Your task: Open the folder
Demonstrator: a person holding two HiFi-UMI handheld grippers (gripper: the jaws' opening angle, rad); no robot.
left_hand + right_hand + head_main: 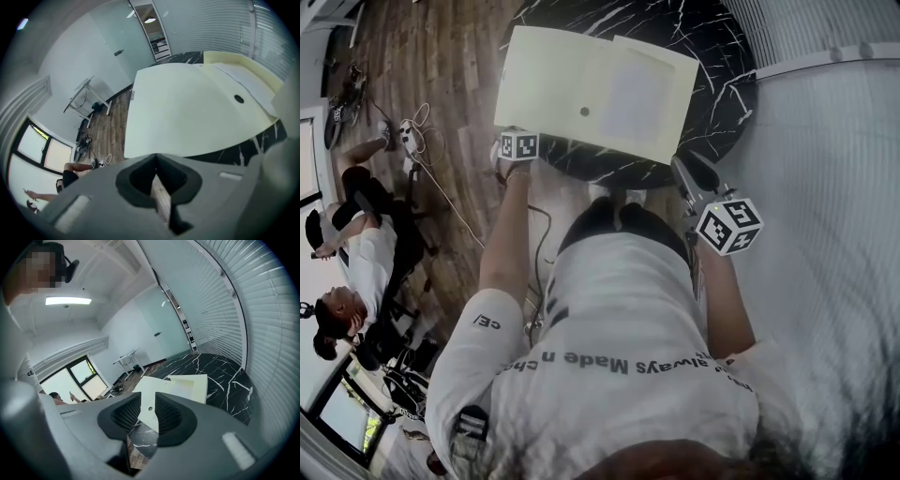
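Observation:
A cream folder [581, 80] lies shut on the round black marble table [712, 56], with a dark stud [584, 112] near its front edge. Its near-left corner juts past the table's rim. My left gripper [517, 142] hovers at that corner, pointing steeply down. In the left gripper view the folder [187, 108] fills the scene just beyond my left gripper [156, 158], whose pads meet with nothing between them. My right gripper [692, 172] is off the table's near-right rim. In the right gripper view it [147, 401] stands open and empty, the folder [187, 385] farther off.
Wooden floor [441, 75] with cables [417, 141] lies left of the table. People sit at the far left [356, 244]. A ribbed white blind [825, 234] runs along the right. A white desk [86, 96] stands far back.

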